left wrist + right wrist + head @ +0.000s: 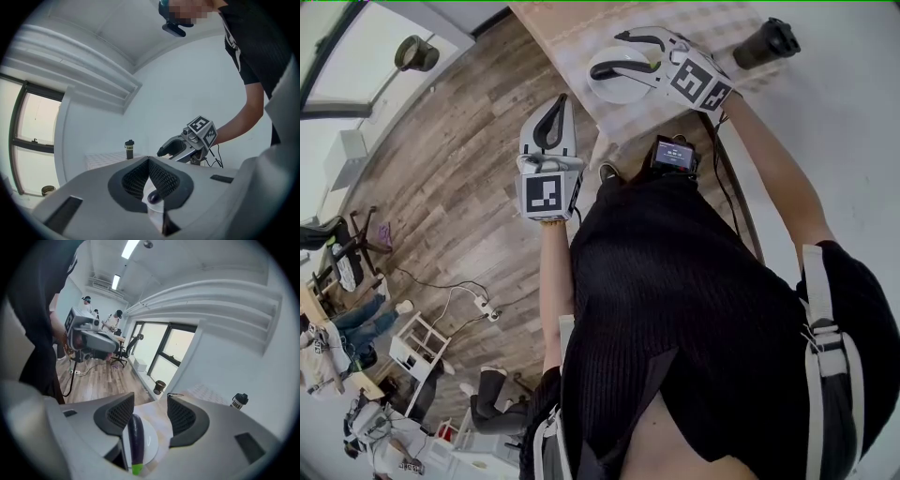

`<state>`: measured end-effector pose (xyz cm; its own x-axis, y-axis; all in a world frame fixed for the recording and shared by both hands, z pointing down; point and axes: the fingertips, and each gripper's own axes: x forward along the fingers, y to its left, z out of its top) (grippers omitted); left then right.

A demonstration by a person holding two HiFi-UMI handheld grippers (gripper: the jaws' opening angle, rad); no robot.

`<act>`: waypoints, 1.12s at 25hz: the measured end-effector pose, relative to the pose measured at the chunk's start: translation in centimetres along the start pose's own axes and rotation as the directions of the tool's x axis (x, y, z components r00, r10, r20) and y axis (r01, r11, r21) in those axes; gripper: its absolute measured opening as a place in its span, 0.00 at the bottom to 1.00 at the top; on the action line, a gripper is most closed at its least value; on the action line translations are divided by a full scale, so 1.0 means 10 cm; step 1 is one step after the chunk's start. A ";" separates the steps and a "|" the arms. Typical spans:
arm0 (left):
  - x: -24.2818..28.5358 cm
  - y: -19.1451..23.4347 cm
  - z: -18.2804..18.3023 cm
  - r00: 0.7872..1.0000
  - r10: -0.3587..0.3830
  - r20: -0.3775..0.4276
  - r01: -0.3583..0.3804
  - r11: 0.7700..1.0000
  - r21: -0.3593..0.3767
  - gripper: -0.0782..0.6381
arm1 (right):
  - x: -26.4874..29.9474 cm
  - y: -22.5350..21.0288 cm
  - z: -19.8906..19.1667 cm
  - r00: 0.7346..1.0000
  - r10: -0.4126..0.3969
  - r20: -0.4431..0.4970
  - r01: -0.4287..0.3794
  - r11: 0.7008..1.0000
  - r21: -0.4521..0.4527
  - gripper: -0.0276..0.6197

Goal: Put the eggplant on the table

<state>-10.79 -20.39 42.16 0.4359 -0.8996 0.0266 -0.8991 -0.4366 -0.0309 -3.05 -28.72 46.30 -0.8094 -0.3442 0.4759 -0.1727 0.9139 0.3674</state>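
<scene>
A dark purple eggplant (135, 438) with a green stem end lies on a white plate (151, 442). The plate (619, 86) rests near the corner of the pale table (572, 36). My right gripper (150, 405) is open just above the plate, and the eggplant lies below the gap, close to the left pad. In the head view that gripper (610, 54) covers the eggplant. My left gripper (562, 103) hangs shut and empty over the floor beside the table corner. In the left gripper view the eggplant's tip (153, 198) shows below the jaws of the left gripper (149, 162).
A black bottle (766, 42) stands on the table by the white wall. A round bin (416, 53) sits on the wood floor near the window. Chairs, cables and other people (112, 320) occupy the far side of the room.
</scene>
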 end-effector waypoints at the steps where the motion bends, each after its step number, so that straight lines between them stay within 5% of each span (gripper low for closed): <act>1: 0.02 0.00 0.04 1.000 0.001 0.004 -0.001 1.000 -0.004 0.11 | -0.03 -0.03 0.07 1.000 -0.015 0.018 0.014 1.000 0.015 0.40; 10: 0.10 0.06 0.52 0.997 0.012 0.077 -0.013 1.000 0.017 0.11 | -0.42 -0.27 0.78 0.970 -0.189 0.156 0.176 0.980 0.094 0.40; 18: 0.11 0.06 0.74 0.988 0.064 0.143 -0.071 0.997 0.042 0.11 | -0.81 -0.37 1.10 0.879 -0.382 0.285 0.355 0.924 0.144 0.40; 24: 0.09 0.08 0.81 0.976 0.132 0.174 -0.143 0.988 0.053 0.11 | -0.93 -0.34 1.12 0.831 -0.453 0.323 0.399 0.890 0.221 0.40; 28: 0.08 0.08 0.78 0.972 0.154 0.179 -0.165 0.985 0.048 0.11 | -0.90 -0.22 1.03 0.831 -0.463 0.308 0.397 0.882 0.253 0.39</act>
<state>-10.83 -21.57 34.38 0.2918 -0.9434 -0.1579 -0.9559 -0.2819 -0.0824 -1.13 -25.41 32.95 -0.7658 -0.6428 -0.0204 -0.6159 0.7239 0.3109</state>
